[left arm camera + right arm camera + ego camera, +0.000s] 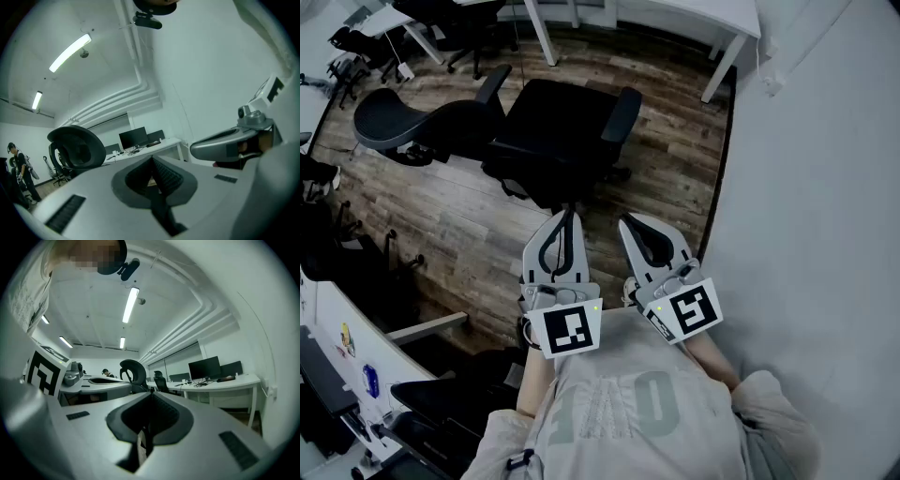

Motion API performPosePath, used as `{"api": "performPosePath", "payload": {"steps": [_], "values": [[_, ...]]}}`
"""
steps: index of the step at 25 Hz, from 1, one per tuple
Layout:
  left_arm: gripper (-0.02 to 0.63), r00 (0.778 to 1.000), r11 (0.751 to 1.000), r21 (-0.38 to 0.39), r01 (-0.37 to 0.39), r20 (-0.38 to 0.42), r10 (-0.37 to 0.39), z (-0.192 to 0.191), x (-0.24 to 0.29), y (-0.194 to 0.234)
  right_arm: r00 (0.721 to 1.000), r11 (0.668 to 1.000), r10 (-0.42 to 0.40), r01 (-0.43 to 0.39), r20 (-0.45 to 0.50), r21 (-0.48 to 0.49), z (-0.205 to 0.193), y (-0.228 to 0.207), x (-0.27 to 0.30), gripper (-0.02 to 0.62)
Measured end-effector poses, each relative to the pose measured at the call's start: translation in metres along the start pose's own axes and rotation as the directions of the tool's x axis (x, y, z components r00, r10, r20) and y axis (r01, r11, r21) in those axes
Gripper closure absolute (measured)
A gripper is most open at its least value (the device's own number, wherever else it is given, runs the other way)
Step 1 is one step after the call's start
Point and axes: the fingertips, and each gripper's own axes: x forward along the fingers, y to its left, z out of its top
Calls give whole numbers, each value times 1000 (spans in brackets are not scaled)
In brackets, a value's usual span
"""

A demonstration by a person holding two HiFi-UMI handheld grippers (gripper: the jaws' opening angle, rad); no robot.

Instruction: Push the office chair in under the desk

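A black office chair point(558, 131) stands on the wood floor in the head view, its curved back point(389, 117) out to the left and an armrest on each side of the seat. Beyond it is a white desk point(722, 23) with slanted legs. My left gripper point(567, 217) and right gripper point(628, 225) are held side by side near my chest, short of the chair and not touching it. Both are shut with nothing between the jaws. The left gripper view shows the shut left gripper point(152, 161), the chair back point(77, 147) and the desk point(145, 149). The right gripper view shows the shut right gripper point(150, 397) and the chair back point(131, 373).
A pale wall point(825, 187) runs close along my right. Another white desk point(356, 347) and dark chairs sit at my lower left. More chairs point(356, 47) stand at the far upper left. Monitors point(204, 369) sit on the desk, and a person point(18, 173) stands far off.
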Motion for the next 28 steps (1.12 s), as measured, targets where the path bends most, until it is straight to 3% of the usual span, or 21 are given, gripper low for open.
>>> {"api": "performPosePath", "payload": {"steps": [4,11,16,21,25,26,28], "values": [[589,1000,1000,2,-10,9,10,-1,3,-6,1000,1000,-12,12,0,-18,-2,-13,-12,571],[589,999,994,-99,-47,-8,46,-11,18,-13,997,994,-62,65,47,-83,9,-44,-36,571],[589,999,995,-91,-45,6,46,-7,36,-8,997,998,-48,50,56,-46,8,-56,-28,571],[589,999,993,-113,-32,25,35,-5,74,12,999,997,-34,35,25,-65,-5,-73,12,569],[589,996,977,-215,15,93,5,11,113,39,999,997,-22,26,42,-76,9,-81,66,569],[589,994,977,-209,44,111,-21,17,123,42,999,996,-21,25,47,-82,14,-84,81,569],[589,990,989,-108,98,112,-86,29,143,46,998,996,-19,23,54,-90,24,-93,108,569]]}}
